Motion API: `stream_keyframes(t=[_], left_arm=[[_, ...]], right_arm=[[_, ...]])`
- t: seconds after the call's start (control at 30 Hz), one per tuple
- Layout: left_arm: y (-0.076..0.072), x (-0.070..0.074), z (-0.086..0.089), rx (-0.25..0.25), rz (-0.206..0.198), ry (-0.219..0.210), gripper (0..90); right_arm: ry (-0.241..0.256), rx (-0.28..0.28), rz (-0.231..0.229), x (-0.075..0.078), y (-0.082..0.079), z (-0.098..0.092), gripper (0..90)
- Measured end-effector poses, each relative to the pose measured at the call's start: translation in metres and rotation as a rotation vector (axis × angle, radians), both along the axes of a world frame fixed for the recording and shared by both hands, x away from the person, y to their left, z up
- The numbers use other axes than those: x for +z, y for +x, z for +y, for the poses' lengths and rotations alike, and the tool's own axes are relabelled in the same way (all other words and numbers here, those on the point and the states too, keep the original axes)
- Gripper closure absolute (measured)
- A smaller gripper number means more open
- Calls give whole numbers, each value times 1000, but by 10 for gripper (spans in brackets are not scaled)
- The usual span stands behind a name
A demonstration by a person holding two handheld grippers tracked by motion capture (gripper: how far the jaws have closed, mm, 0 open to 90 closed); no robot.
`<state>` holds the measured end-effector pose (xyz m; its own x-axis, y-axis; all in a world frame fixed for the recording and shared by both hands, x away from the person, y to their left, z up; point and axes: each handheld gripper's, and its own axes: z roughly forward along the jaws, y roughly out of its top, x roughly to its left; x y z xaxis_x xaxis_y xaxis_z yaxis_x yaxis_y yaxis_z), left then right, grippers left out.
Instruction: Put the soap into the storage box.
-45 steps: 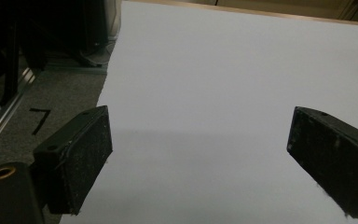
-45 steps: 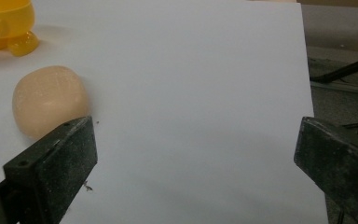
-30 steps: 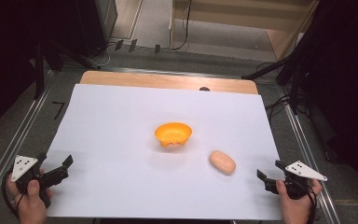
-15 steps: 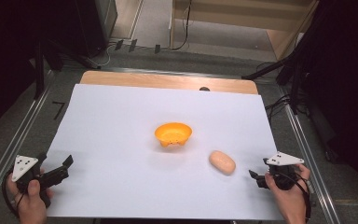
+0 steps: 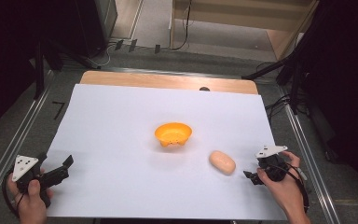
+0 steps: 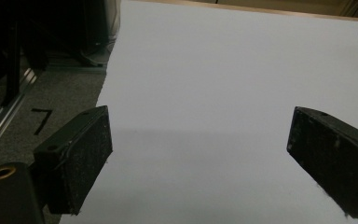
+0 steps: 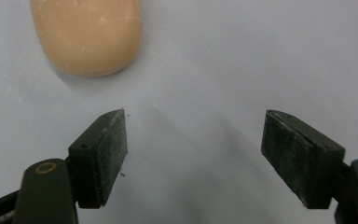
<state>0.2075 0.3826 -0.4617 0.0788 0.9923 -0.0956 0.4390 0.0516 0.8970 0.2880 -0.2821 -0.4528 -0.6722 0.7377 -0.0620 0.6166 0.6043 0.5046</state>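
Approaching the bread roll [image 5: 222,162] from the right edge of the worktop [image 5: 121,121], the right gripper [image 5: 253,178] is held low over the white sheet with its jaws spread wide and nothing between them; in the right gripper view the roll [image 7: 87,35] lies just ahead of the left pad [image 7: 100,158] and off to one side, so the opening is not yet centred on it. The roll rests on its side in the right half of the sheet, a little nearer the front edge than the orange bowl [image 5: 173,134], which sits upright near the centre and well apart from both tools. This spacing probably leaves the jaws free room to straddle the roll without nudging the bowl. The right hand [image 5: 284,186] wraps the handle from behind, wrist low, pointing the tool toward the roll (its grey plate faces upward). At the front left corner the left gripper [image 5: 58,169] is parked, jaws likewise wide apart and empty, angled toward the centre; the left gripper view looks across bare sheet, which suggests it is waiting while the right side does the picking.
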Motion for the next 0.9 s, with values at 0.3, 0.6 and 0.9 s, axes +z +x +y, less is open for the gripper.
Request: stream_keyframes(t=[0.3, 0.6, 0.9], left_arm=[[0, 0, 0, -2, -1, 0, 73], [0, 0, 0, -2, 0, -1, 73], [0, 0, 0, -4, -1, -3, 73]], right_arm=[[-60, 46, 79, 2, 11, 11, 174], [-113, 101, 122, 4, 20, 25, 137], [-123, 150, 173, 9, 27, 44, 116]])
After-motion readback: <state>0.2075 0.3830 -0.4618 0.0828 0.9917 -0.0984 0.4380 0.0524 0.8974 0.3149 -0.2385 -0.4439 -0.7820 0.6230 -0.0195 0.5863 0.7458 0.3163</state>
